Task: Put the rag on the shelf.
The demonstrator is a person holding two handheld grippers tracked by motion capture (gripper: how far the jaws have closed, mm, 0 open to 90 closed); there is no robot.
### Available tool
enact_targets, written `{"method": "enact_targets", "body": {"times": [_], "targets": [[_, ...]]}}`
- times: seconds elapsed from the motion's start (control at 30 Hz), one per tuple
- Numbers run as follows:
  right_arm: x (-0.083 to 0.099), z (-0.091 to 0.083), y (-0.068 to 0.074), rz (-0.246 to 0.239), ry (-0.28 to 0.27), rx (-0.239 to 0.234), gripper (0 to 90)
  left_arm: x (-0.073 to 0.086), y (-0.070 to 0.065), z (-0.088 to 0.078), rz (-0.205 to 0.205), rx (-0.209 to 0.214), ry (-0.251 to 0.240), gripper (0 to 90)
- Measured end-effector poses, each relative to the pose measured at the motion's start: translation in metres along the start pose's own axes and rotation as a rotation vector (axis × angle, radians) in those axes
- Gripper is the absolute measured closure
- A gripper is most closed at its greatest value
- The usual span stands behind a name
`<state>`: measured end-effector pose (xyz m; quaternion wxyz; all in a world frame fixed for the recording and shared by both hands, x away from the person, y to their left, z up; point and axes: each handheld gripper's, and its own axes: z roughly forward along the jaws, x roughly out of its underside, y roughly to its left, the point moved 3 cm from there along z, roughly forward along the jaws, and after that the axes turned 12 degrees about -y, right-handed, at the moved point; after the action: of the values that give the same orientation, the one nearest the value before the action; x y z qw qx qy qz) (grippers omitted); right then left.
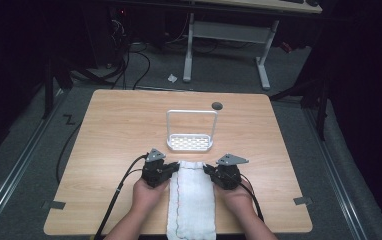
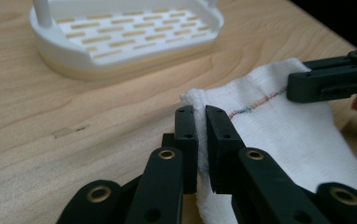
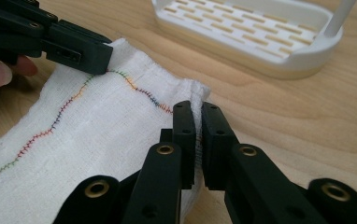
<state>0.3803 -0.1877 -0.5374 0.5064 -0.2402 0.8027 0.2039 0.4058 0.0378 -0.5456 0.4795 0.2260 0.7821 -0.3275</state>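
A white cloth (image 1: 191, 197) with multicoloured stitching lies folded in a long strip on the wooden table (image 1: 114, 135), running off the near edge. My left gripper (image 1: 173, 169) is shut on the cloth's far left corner (image 2: 196, 100), fabric pinched between its jaws. My right gripper (image 1: 208, 170) is shut on the far right corner (image 3: 197, 88). In the left gripper view the other gripper's jaws (image 2: 328, 81) hold the cloth's far side. Just beyond the cloth stands a white slotted rack (image 1: 190, 142) with a tall wire handle (image 1: 191, 113).
A dark round grommet (image 1: 217, 105) sits in the table behind the rack. Cables trail from both grippers toward the near edge. A second desk's legs (image 1: 263, 65) stand on the grey floor beyond. Bare table surface lies left and right of the cloth.
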Motion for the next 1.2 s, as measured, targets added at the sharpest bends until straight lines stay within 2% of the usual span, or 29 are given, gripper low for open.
{"method": "enact_targets", "body": {"times": [0.03,0.07,0.1,0.13,0.27,0.37,0.47,0.57,0.73,0.83,0.97,1.2], "targets": [[-0.003,-0.002,0.002,-0.001,-0.012,0.003,86.1,-0.005,-0.005,-0.006,0.002,0.003,-0.035,84.1],[-0.003,-0.002,0.002,-0.001,-0.012,0.003,86.1,-0.005,-0.005,-0.006,0.002,0.003,-0.035,84.2],[-0.01,-0.008,0.006,-0.004,-0.045,0.005,86.1,-0.008,-0.008,-0.01,0.007,0.006,-0.054,84.2],[-0.01,-0.008,0.006,-0.004,-0.045,0.005,86.1,-0.011,-0.011,-0.013,0.006,0.008,-0.069,84.2],[-0.03,-0.023,0.018,-0.051,-0.111,-0.004,85.9,-0.028,-0.019,-0.03,0.038,-0.006,-0.111,84.4],[-0.037,-0.027,0.021,-0.067,-0.137,0.001,85.9,-0.038,-0.024,-0.039,0.053,-0.005,-0.134,84.5],[-0.051,-0.032,0.024,-0.088,-0.181,0.011,85.9,-0.049,-0.028,-0.048,0.065,0.0,-0.177,84.4],[-0.06,-0.036,0.026,-0.101,-0.201,0.018,85.9,-0.062,-0.033,-0.055,0.082,0.008,-0.222,84.5],[-0.088,-0.045,0.028,-0.123,-0.264,0.038,85.9,-0.086,-0.037,-0.062,0.103,0.011,-0.276,84.5],[-0.098,-0.048,0.029,-0.128,-0.282,0.038,85.9,-0.095,-0.038,-0.064,0.102,0.015,-0.296,84.5],[-0.118,-0.054,0.029,-0.137,-0.321,0.044,85.9,-0.114,-0.041,-0.07,0.124,0.014,-0.337,84.5],[-0.141,-0.061,0.031,-0.153,-0.363,0.047,85.9,-0.136,-0.046,-0.078,0.148,0.009,-0.382,84.5]]}}
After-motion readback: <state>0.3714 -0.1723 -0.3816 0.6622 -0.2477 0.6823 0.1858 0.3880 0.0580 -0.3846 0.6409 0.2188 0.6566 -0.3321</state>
